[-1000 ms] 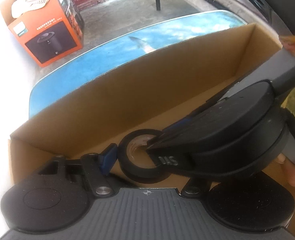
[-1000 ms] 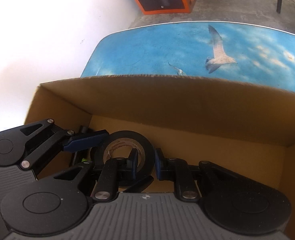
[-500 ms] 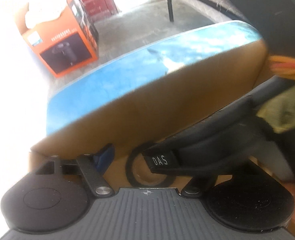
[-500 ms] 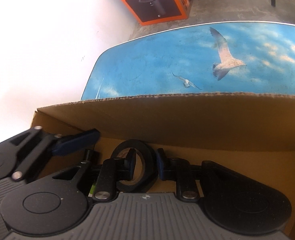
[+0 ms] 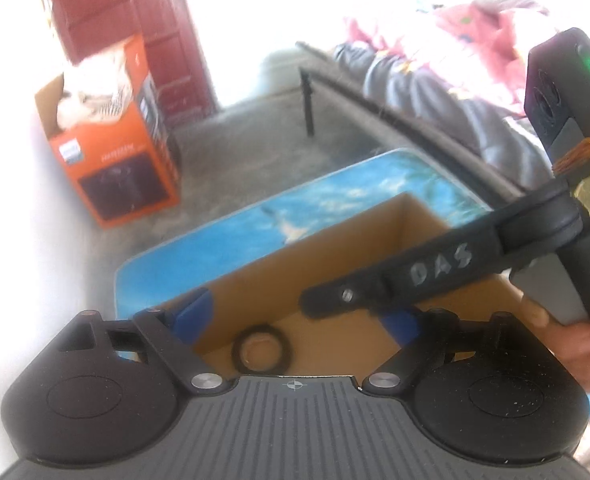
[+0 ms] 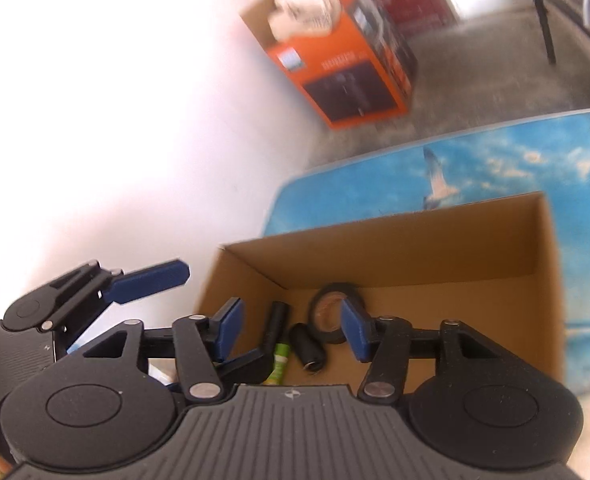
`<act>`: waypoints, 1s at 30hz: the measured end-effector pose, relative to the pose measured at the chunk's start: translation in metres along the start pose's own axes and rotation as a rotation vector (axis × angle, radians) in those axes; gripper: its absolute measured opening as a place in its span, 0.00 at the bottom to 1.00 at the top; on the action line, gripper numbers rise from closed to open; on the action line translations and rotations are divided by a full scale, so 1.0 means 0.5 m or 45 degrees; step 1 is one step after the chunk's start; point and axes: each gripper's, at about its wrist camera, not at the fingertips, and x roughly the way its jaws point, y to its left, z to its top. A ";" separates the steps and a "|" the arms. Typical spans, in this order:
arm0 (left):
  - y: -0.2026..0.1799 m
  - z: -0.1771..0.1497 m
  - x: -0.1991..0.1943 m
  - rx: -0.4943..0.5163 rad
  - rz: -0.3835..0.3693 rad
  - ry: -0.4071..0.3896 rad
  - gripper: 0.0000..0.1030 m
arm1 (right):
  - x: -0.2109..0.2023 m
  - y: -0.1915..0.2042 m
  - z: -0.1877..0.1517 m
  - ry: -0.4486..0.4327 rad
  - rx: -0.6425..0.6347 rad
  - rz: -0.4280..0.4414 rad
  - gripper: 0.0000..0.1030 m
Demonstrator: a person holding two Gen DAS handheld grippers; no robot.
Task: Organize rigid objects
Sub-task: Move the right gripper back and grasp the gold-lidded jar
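On the blue table (image 6: 495, 168), an open carton (image 6: 415, 236) is seen from above by both wrist cameras. Flat on the carton floor, near the far-left corner, a black tape roll (image 6: 332, 312) is lying free; no pad is touching it. Beside the roll, a black cylinder (image 6: 307, 348), a slim black stick (image 6: 275, 320) and a green-labelled tube (image 6: 279, 366) are also seen inside. The right gripper (image 6: 293, 330) is held above the carton, its jaws opening and nothing pressed between its blue pads (image 6: 353, 332); the roll shows only through the gap, lower down. The left gripper (image 5: 295, 316) is spread wide, jaws also opening, empty, with the roll (image 5: 262, 350) seen far below between its fingers. Part of the right tool crosses the left view, gripped by a hand (image 5: 583, 344). Judged step: release made, withdrawal from the carton in hand. To be done well: both tools should be lifted straight up until the fingertips are clear of the carton walls, so that no rim is caught and the carton is not dragged across the table. The two tools are close together, so they should be parted sideways only once above the rim. Jaws are best kept apart for the next pickup. No further loose item is visible on the table in these views; whether more remains cannot be told. An orange box (image 6: 347, 64) is noted on the floor beyond.
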 end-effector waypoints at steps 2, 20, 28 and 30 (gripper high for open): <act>-0.012 -0.002 -0.029 0.010 -0.022 -0.052 0.88 | -0.043 0.001 -0.017 -0.045 0.018 0.007 0.59; -0.158 -0.326 -0.125 -0.145 -0.061 -0.149 0.89 | -0.246 -0.075 -0.399 -0.206 0.234 0.055 0.63; -0.216 -0.372 -0.032 -0.152 -0.067 -0.120 0.80 | -0.203 -0.087 -0.416 -0.198 0.216 -0.026 0.63; -0.222 -0.376 -0.013 -0.163 -0.090 -0.105 0.75 | -0.189 -0.082 -0.416 -0.197 0.182 -0.042 0.62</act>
